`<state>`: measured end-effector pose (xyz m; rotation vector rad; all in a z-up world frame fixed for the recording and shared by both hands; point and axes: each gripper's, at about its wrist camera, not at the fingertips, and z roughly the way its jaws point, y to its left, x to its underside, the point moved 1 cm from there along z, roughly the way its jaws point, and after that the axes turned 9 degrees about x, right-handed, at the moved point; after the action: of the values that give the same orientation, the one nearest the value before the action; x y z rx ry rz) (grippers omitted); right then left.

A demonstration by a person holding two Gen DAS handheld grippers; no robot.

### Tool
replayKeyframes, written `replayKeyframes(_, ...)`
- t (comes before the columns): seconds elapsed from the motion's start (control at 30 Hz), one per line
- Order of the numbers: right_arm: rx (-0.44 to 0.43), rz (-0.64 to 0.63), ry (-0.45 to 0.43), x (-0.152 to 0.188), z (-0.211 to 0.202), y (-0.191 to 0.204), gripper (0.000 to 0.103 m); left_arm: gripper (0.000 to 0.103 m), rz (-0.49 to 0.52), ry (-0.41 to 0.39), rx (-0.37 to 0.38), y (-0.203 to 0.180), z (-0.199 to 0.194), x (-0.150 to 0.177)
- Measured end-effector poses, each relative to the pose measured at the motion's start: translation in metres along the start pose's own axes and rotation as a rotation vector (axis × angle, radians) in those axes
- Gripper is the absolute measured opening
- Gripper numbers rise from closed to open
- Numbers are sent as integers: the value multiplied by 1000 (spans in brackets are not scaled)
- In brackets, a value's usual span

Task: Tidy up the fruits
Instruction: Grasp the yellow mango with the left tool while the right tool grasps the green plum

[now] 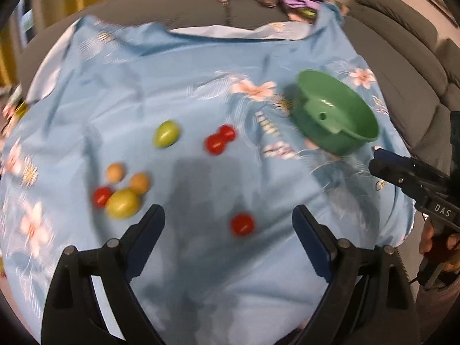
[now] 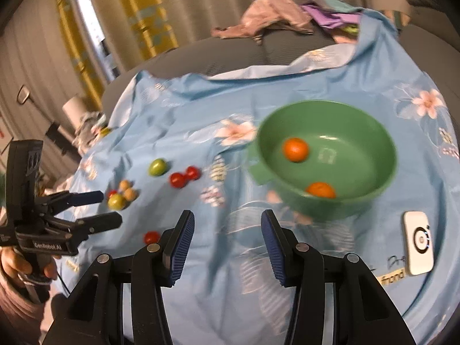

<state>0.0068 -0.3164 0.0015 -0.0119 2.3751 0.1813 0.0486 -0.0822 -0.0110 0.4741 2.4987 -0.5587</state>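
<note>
pale blue flowered cloth [image 1: 178, 80] covers the surface, with a grey sofa [image 1: 402, 57] and a heap of clothes [image 2: 276, 14] beyond it. the left gripper [image 1: 228, 215] hovers over the cloth with its fingers wide apart and nothing between them; one red fruit [image 1: 242, 224] lies just ahead of the gap, nearer the right finger. ahead of the left finger sits a cluster: a yellow-green fruit [image 1: 123, 203], a small red one [image 1: 101, 196] and two tan ones [image 1: 115, 172] bunched together. farther ahead lie a lone green fruit [image 1: 166, 133] and a touching pair of red fruits [image 1: 220, 139]. the right gripper [image 2: 227, 224] likewise has its fingers apart and empty. ahead and to the right of them stands the green bowl [image 2: 359, 132], tilted in the blurred frames, holding two orange fruits [image 2: 296, 149]. a white device [image 2: 418, 244] lies on the cloth to the right of the right finger.
</note>
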Motion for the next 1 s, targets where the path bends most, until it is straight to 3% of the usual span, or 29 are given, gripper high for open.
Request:
replayKeyframes(0.33, -75, -98, 43, 8, 11, 48, 49, 98, -104, -43, -97, 39, -49, 37)
replayKeyframes(0.53, -112, -127, 85, 13, 26, 69, 49, 100, -142, -31, -124, 55, -51, 55)
replayKeyframes(1.0, -119, -187, 149, 17, 51, 91, 49, 98, -143, -59, -45, 66, -37, 56)
